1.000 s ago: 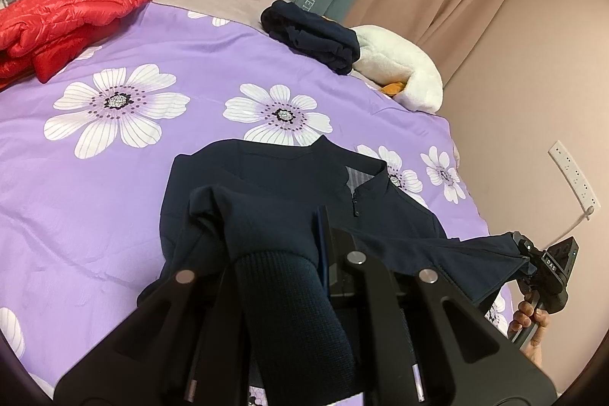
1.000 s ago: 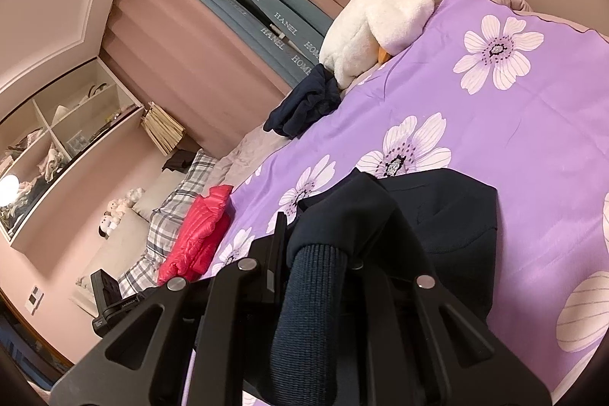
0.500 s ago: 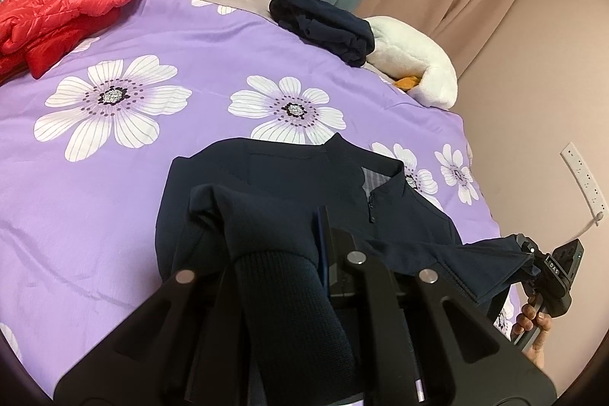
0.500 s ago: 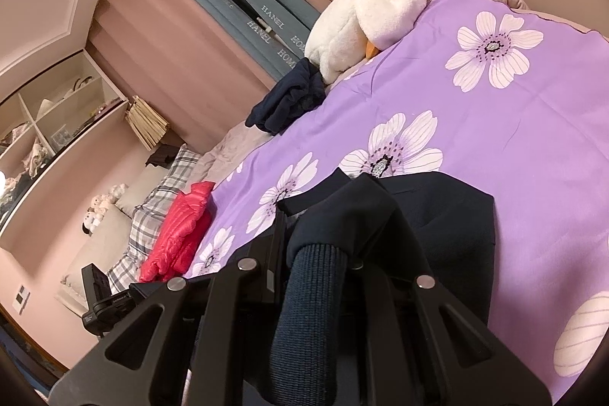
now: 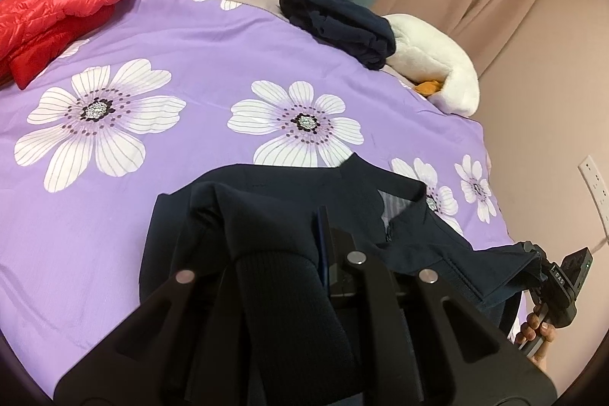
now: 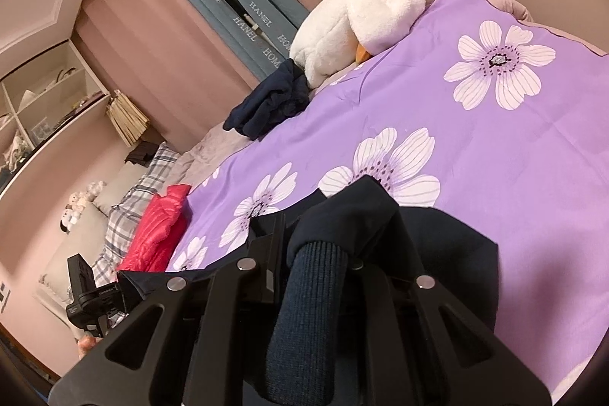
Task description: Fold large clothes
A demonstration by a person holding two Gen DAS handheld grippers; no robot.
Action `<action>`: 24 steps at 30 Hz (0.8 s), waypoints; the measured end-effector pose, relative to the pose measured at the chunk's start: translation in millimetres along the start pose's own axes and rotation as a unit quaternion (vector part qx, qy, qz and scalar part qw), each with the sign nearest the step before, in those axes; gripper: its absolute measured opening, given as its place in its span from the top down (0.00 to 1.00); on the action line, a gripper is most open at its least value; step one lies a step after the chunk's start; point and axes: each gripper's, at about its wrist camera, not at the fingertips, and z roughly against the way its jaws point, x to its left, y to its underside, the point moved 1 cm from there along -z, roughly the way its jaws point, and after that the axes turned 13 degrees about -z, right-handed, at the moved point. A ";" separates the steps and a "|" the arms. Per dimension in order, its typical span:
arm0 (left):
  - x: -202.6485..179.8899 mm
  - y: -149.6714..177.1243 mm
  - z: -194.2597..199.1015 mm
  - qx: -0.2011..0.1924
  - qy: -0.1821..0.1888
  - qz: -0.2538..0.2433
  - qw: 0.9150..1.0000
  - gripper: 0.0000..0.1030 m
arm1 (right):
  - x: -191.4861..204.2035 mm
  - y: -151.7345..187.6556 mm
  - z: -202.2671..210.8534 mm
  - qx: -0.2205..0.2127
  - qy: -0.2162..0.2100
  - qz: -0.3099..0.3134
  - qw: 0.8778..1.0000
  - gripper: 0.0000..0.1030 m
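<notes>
A dark navy jacket (image 5: 274,200) with ribbed knit cuffs is spread on the bed's smooth purple floral cover (image 5: 190,147). One cuff is clamped in the left gripper (image 5: 281,265), the other in the right gripper (image 6: 319,253); both jaws are clenched on fabric.

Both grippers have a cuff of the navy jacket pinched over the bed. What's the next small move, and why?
Probably carry both sleeves inward and lay them across the navy jacket chest. The left gripper and right gripper are each shut on a ribbed cuff, while the body lies flat, collar up, on the purple bedspread.
</notes>
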 end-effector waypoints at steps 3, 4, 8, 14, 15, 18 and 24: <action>2.5 -5.1 -11.3 0.007 -0.005 0.004 1.000 0.90 | -2.4 -6.6 -12.2 0.000 0.005 -0.002 1.000 0.87; 3.2 -6.9 -16.2 0.011 -0.009 0.004 1.000 0.90 | -3.4 -8.7 -17.0 0.001 0.009 -0.003 1.000 0.87; 6.3 -10.6 -34.2 0.025 -0.019 0.008 0.999 0.90 | -8.3 -14.0 -35.1 0.006 0.024 -0.004 1.000 0.87; 9.1 -10.7 -56.3 0.046 -0.032 0.005 0.998 0.90 | -18.9 -15.4 -52.4 0.014 0.043 -0.012 0.999 0.87; 9.3 -10.5 -59.1 0.048 -0.034 0.004 0.998 0.90 | -20.4 -15.4 -55.0 0.016 0.046 -0.012 0.999 0.87; 11.2 -9.9 -68.1 0.056 -0.040 0.000 0.998 0.90 | -23.1 -15.7 -60.1 0.020 0.053 -0.011 0.998 0.87; 12.5 -5.8 -84.3 0.071 -0.055 -0.013 0.996 0.90 | -26.8 -15.3 -71.2 0.028 0.070 -0.011 0.997 0.87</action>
